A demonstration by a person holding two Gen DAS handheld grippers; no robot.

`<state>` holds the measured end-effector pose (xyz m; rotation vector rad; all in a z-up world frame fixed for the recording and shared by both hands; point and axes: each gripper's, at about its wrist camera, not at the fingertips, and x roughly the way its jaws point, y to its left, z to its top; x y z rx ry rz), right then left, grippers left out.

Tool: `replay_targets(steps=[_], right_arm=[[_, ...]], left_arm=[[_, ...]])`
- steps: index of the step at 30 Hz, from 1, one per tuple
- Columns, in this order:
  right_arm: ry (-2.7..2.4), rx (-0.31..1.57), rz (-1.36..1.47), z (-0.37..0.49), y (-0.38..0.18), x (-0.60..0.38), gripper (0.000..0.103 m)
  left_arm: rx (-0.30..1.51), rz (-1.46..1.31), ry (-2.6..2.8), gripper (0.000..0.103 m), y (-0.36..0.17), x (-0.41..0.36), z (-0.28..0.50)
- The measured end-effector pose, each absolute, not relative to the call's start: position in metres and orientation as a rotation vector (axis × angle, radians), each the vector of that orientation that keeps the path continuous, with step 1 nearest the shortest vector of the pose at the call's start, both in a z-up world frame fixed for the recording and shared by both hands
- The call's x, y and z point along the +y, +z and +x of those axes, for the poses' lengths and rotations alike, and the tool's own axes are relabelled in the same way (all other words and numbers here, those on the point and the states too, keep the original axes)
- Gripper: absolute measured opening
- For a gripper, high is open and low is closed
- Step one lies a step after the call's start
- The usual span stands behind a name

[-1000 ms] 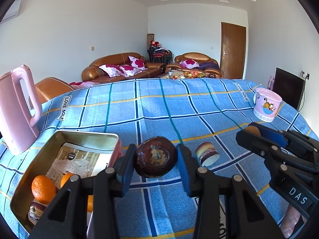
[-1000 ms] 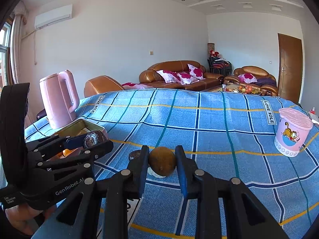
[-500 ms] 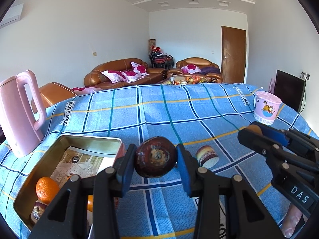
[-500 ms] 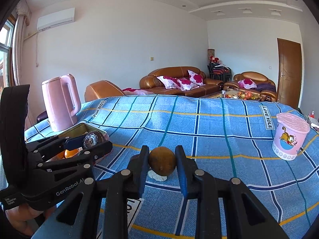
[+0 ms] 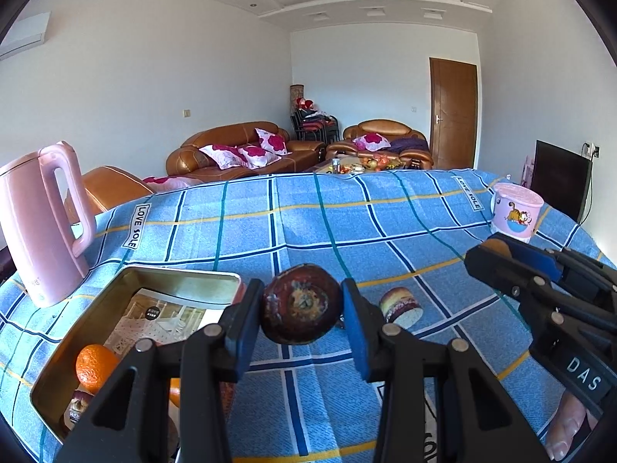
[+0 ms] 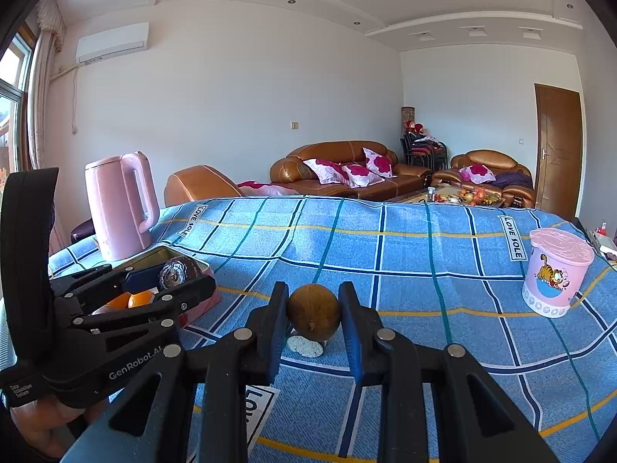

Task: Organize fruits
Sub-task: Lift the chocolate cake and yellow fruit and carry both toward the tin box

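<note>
Left gripper [image 5: 302, 310] jaws pinching a dark red round fruit [image 5: 302, 308] across its width, lifted clear of the desk [image 5: 347, 216] for transfer. Right gripper [image 6: 313, 318] jaws pinching a small brown fruit [image 6: 314, 317], also lifted. Metal tin [image 5: 185, 283] at the desk's near left edge already holds an orange [image 5: 95, 362], so likely the drop target. One cut fruit piece [image 5: 401, 305] remains on the cloth beside the left gripper.
</note>
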<state>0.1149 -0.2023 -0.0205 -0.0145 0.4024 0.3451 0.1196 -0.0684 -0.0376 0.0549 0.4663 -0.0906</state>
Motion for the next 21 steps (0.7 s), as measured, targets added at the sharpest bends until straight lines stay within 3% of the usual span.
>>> replay_targets(steps=[21], right_arm=[[0.336, 0.321, -0.04, 0.097, -0.016, -0.2, 0.029]], left_arm=[[0.38, 0.042, -0.049, 0.042, -0.03, -0.06, 0.095]])
